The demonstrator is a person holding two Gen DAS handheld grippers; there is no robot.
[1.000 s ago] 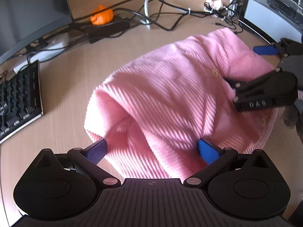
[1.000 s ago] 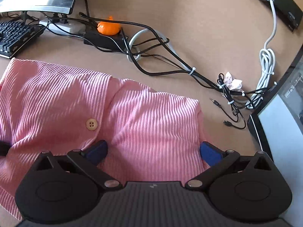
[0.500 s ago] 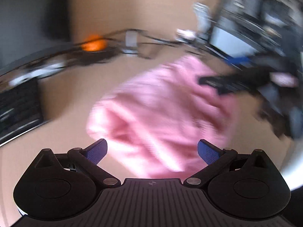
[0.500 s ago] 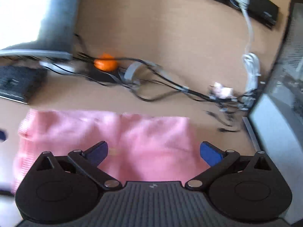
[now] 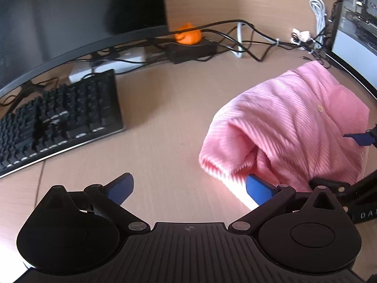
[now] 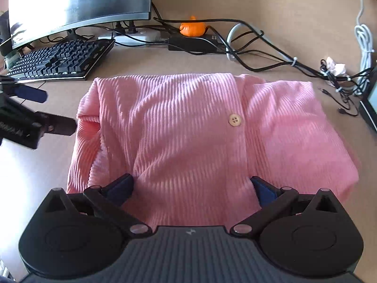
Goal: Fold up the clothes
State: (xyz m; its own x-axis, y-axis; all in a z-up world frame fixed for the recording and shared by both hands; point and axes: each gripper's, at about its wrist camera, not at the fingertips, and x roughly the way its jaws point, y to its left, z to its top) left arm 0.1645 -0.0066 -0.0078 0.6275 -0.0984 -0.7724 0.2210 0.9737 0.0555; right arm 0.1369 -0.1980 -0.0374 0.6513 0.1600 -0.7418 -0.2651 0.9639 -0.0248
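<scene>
Left view, left gripper (image 5: 188, 188): jaws wide apart, empty, over bare desk (image 5: 165, 118).
Left view, garment (image 5: 294, 127): folded pink bundle right of keyboard (image 5: 59, 118), touching the gripper's right pad only; likely released.
Right view, right gripper (image 6: 192, 188): jaws spread, holding nothing.
Right view, garment: directly ahead, hem between the pads, likely for smoothing; right of keyboard.

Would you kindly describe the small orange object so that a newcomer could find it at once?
Start at the curved monitor at the desk's far left and follow its lower edge rightward to the black power brick among the cables. The orange object sits directly on it, the only bright, rounded thing in that dark tangle.
</scene>
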